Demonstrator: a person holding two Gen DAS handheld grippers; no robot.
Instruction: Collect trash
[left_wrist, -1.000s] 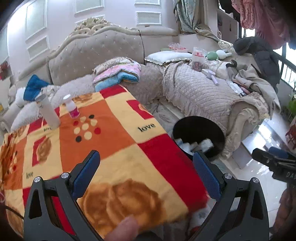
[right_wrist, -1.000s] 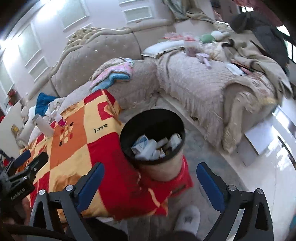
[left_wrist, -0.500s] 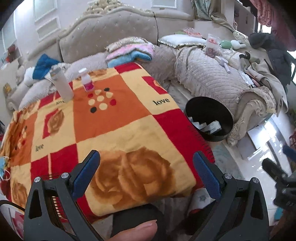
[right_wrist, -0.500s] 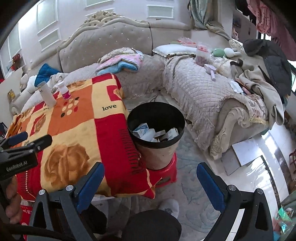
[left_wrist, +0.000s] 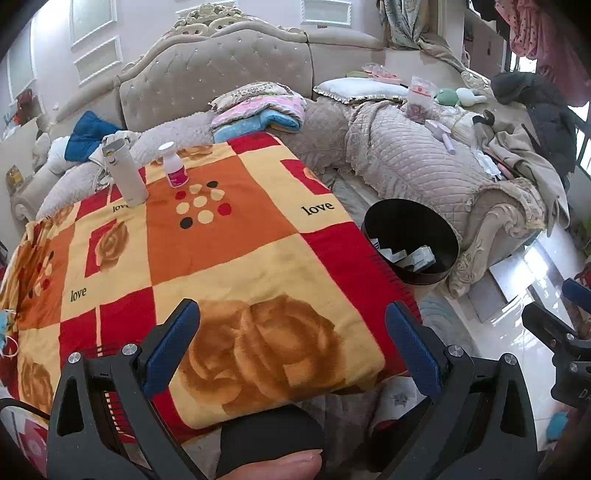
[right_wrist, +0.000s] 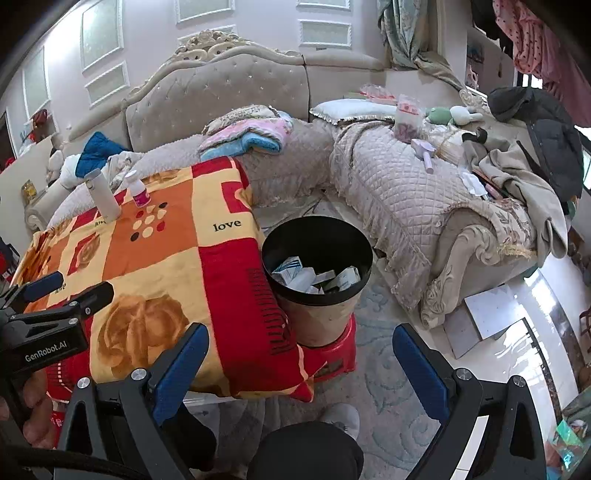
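A black trash bin (right_wrist: 317, 254) holding several white boxes stands on a red stool beside a table covered by a red, orange and yellow blanket (left_wrist: 207, 258); the bin also shows in the left wrist view (left_wrist: 410, 240). A white tube (left_wrist: 123, 173) and a small white bottle with a pink label (left_wrist: 173, 170) stand upright at the blanket's far left. My left gripper (left_wrist: 291, 332) is open and empty over the blanket's near edge. My right gripper (right_wrist: 299, 354) is open and empty, low in front of the bin and stool.
A beige tufted sofa (left_wrist: 221, 85) wraps behind and right of the table, carrying folded blankets (left_wrist: 258, 114), a pillow, toys and clothes (right_wrist: 535, 155). A patterned rug (right_wrist: 380, 369) and glossy floor tiles lie to the right. A slippered foot (right_wrist: 341, 415) is near the stool.
Both grippers have pulled back and up from the table and bin, so more of the blanket, floor and sofa shows. Both stayed open and empty.
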